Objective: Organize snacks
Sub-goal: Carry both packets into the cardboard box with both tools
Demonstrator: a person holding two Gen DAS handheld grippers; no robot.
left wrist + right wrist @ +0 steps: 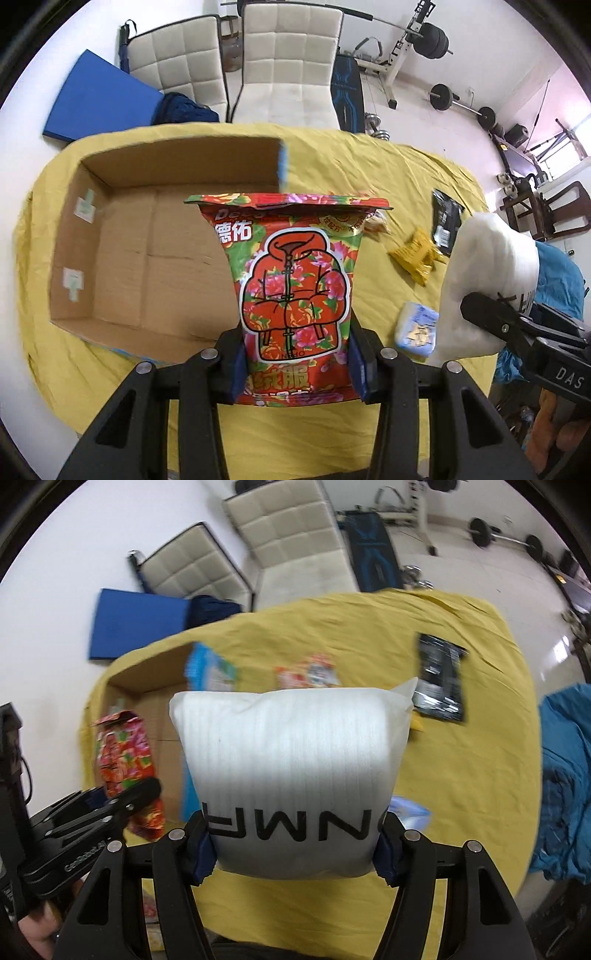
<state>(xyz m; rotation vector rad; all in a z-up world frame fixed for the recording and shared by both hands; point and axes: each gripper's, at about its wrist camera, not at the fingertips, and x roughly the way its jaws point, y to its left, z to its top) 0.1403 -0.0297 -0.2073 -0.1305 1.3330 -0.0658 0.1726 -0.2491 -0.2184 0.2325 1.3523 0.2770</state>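
My left gripper [297, 363] is shut on a red floral snack bag [295, 280], held upright above the near right corner of an open cardboard box [92, 221]. The same floral bag [125, 753] shows at the left of the right wrist view. My right gripper [295, 845] is shut on a puffy white bag [291, 768] with black letters, held above the yellow cloth; the white bag [487, 266] also appears right of the floral one. A black packet [445, 221], a yellow packet [419, 254] and a pale blue packet [417, 326] lie on the cloth.
The table wears a yellow cloth [332, 162]. The box floor is bare cardboard. An orange and white packet [310, 672] lies beyond the white bag. Two cream chairs [288, 62], a blue mat [96, 96] and gym weights [436, 40] stand behind the table.
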